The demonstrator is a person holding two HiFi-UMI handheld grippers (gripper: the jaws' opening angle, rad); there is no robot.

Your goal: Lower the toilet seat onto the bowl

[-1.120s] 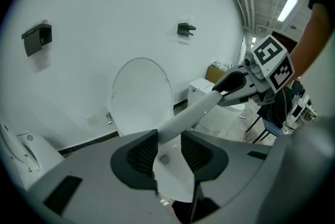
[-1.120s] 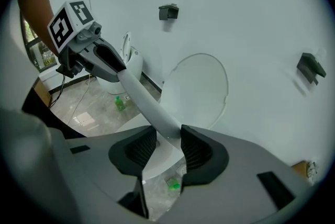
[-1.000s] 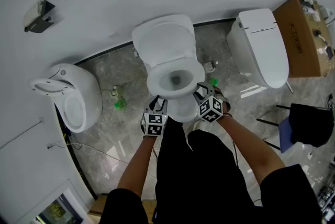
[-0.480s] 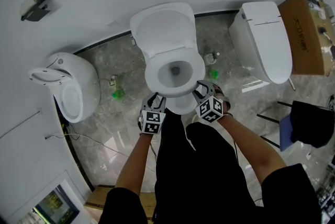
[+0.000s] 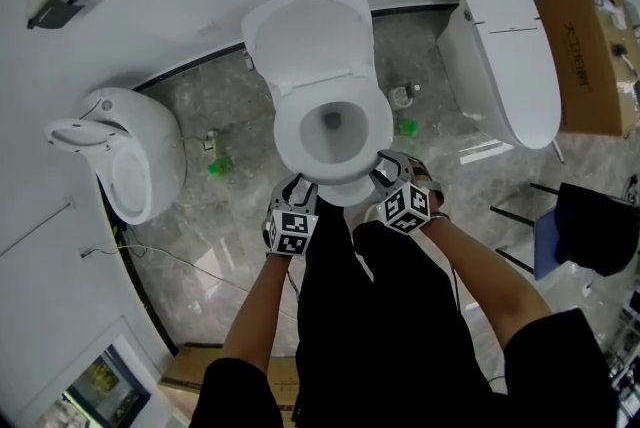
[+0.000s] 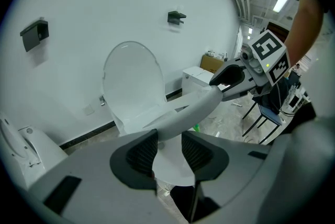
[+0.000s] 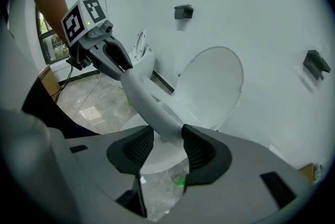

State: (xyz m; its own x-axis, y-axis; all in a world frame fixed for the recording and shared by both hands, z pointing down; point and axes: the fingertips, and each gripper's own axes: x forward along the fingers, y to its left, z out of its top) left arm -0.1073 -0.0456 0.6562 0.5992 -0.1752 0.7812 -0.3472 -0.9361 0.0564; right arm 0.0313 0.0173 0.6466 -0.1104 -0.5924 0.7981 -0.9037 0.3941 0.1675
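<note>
Most of the job is looking done: in the head view the toilet seat [image 5: 296, 138] is lying flat on the bowl [image 5: 333, 124], while the lid [image 5: 305, 36] is standing up against the wall at 12 o'clock. The left gripper [image 5: 298, 186] is straddling the seat's front rim at about 7 o'clock with its jaws apart around it, and the right gripper [image 5: 385, 163], at about 5 o'clock, is opening its jaws with the rim between them. What is remaining, as I am judging it, is only letting go and drawing both tools clear.
</note>
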